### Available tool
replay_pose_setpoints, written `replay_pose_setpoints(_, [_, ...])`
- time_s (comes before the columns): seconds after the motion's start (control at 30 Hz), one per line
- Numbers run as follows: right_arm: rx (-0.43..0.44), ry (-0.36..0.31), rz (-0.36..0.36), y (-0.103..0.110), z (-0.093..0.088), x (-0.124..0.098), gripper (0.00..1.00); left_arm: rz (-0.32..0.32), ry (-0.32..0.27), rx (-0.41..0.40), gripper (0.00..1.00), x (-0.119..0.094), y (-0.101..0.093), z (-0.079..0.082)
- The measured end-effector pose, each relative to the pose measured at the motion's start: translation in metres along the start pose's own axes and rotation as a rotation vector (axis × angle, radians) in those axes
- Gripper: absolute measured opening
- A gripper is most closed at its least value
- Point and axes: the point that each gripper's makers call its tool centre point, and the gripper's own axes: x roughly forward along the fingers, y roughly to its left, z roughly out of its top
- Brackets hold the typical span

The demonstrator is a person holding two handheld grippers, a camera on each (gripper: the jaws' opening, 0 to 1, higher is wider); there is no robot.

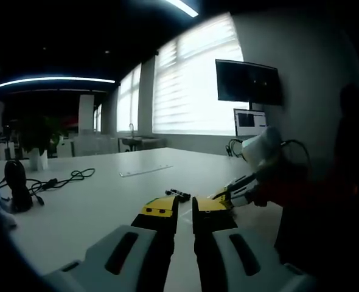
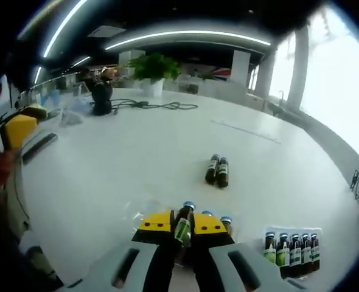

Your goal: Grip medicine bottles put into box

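Note:
In the right gripper view my right gripper [image 2: 182, 226] is shut on a small dark medicine bottle [image 2: 183, 224] with a blue cap and a green label, held upright just above the white table [image 2: 137, 158]. Two more blue-capped bottles [image 2: 226, 224] stand close beside its right jaw. A pair of dark bottles [image 2: 217, 170] lies farther out on the table. A row of several bottles stands in a white box [image 2: 292, 263] at the lower right. My left gripper [image 1: 185, 207] hovers over the table with its yellow-tipped jaws shut and nothing between them. The same pair of bottles [image 1: 179, 194] lies just beyond it.
The right gripper [image 1: 231, 193] enters the left gripper view from the right, under a person's sleeve. A black device [image 1: 15, 182] with cables sits at the far left of the table. A potted plant [image 2: 155, 68] stands at the far end. Monitors [image 1: 249, 82] hang on the wall.

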Motion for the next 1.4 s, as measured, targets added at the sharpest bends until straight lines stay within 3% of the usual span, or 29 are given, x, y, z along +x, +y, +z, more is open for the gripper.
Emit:
replay_pose_setpoints(0.3, [0.018, -0.019, 0.015, -0.003, 0.003, -0.005, 0.03, 0.003, -0.001, 0.001, 0.03, 0.000, 0.001, 0.001])
replay_pose_setpoints(0.7, [0.065, 0.028, 0.045, -0.001, -0.009, -0.006, 0.00, 0.003, -0.001, 0.000, 0.03, -0.001, 0.000, 0.001])
replay_pose_setpoints(1.0, [0.084, 0.021, 0.039, -0.001, -0.009, -0.006, 0.00, 0.003, 0.001, 0.002, 0.03, 0.000, 0.000, 0.000])
replay_pose_setpoints(1.4, [-0.006, 0.013, 0.004, 0.002, -0.008, -0.005, 0.00, 0.000, 0.002, 0.004, 0.03, 0.000, -0.001, 0.001])
